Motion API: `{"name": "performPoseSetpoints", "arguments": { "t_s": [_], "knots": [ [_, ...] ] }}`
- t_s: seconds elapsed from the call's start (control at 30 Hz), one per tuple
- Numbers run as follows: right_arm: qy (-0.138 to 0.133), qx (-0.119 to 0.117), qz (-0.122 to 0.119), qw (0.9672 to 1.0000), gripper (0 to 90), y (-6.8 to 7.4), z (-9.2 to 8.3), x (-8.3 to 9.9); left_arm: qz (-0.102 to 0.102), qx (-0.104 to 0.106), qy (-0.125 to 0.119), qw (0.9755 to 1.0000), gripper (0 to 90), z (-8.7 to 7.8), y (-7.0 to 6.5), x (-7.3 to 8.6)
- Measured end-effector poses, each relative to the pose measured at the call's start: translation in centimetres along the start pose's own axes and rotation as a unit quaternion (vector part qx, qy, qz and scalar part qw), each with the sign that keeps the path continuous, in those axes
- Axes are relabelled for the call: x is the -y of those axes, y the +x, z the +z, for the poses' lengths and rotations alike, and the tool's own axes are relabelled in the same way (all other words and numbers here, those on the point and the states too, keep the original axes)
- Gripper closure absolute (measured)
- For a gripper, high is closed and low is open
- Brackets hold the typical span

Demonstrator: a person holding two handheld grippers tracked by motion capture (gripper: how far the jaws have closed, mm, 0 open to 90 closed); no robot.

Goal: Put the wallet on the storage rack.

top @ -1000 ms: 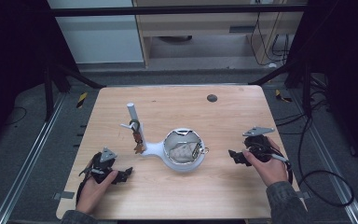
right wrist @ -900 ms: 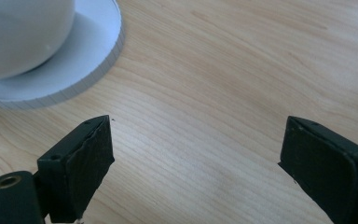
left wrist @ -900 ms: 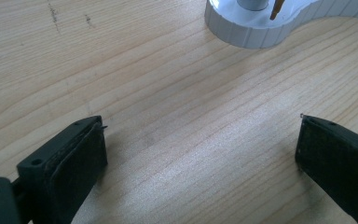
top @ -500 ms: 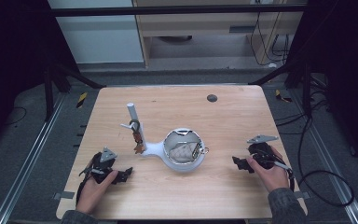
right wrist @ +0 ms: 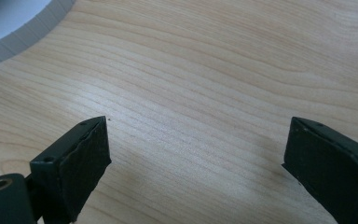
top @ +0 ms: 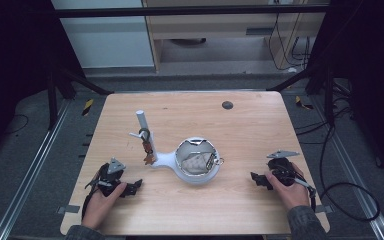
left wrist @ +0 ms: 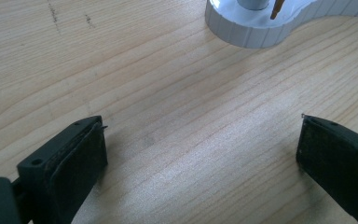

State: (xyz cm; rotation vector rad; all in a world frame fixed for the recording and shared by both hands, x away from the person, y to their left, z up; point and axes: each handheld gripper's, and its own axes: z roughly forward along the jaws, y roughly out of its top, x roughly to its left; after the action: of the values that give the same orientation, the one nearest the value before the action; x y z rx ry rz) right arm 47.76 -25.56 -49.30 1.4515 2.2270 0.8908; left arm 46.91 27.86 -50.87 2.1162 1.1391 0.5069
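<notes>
A white stand (top: 162, 160) sits mid-table, with an upright post (top: 141, 122) and a round dish (top: 196, 177). Small brownish trinkets (top: 148, 150) hang from the post, and silvery pieces (top: 196, 161) lie in the dish. My left gripper (top: 135, 186) rests low at the front left, open, with bare wood between its jaws (left wrist: 200, 149); the stand's ribbed base (left wrist: 242, 32) lies ahead of it. My right gripper (top: 256, 179) is low at the front right, open, its jaws just having been opening over bare wood (right wrist: 196, 149). The dish's edge (right wrist: 14, 28) is at that view's upper left.
A small dark disc (top: 227, 105) lies near the table's far edge. The wooden table (top: 260, 135) ends close behind both hands. A black cable (top: 340, 200) loops off the right gripper past the table's right side. Metal rails flank the table.
My right gripper has sunk toward the table and drawn a little nearer the front edge. The left gripper and the stand have stayed where they were.
</notes>
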Motion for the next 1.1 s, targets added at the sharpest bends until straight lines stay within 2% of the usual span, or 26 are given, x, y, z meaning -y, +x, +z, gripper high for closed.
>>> {"name": "performPoseSetpoints", "arguments": {
  "t_s": [0.03, 0.17, 0.47, 0.83, 1.1],
  "knots": [
    [0.0, -0.001, 0.002, 1.0, 6.8, 0.0, 0.2, 0.1, 0.0, 0.0, 0.0, 1.0, 1.0, 0.0, 0.0, 0.0],
    [-0.006, 0.019, 0.012, 0.9997, 5.7, -0.2, 0.9, 0.5, 0.0, 0.0, 0.0, 1.0, 1.0, 0.0, 0.0, 0.0],
    [-0.029, 0.032, 0.031, 0.9986, 4.7, -0.3, 1.6, 0.2, 0.0, 0.0, 0.0, 1.0, 0.9, 0.0, 0.0, 0.0],
    [-0.049, 0.057, 0.021, 0.997, 3.4, 0.3, 2.2, 0.5, 0.001, -0.001, 0.0, 1.0, 0.8, 0.0, 0.0, 0.0],
    [-0.049, 0.058, 0.02, 0.9969, 3.4, 0.7, 2.1, 0.7, 0.001, 0.0, 0.001, 1.0, 0.8, 0.0, 0.0, 0.0]
  ]
}}
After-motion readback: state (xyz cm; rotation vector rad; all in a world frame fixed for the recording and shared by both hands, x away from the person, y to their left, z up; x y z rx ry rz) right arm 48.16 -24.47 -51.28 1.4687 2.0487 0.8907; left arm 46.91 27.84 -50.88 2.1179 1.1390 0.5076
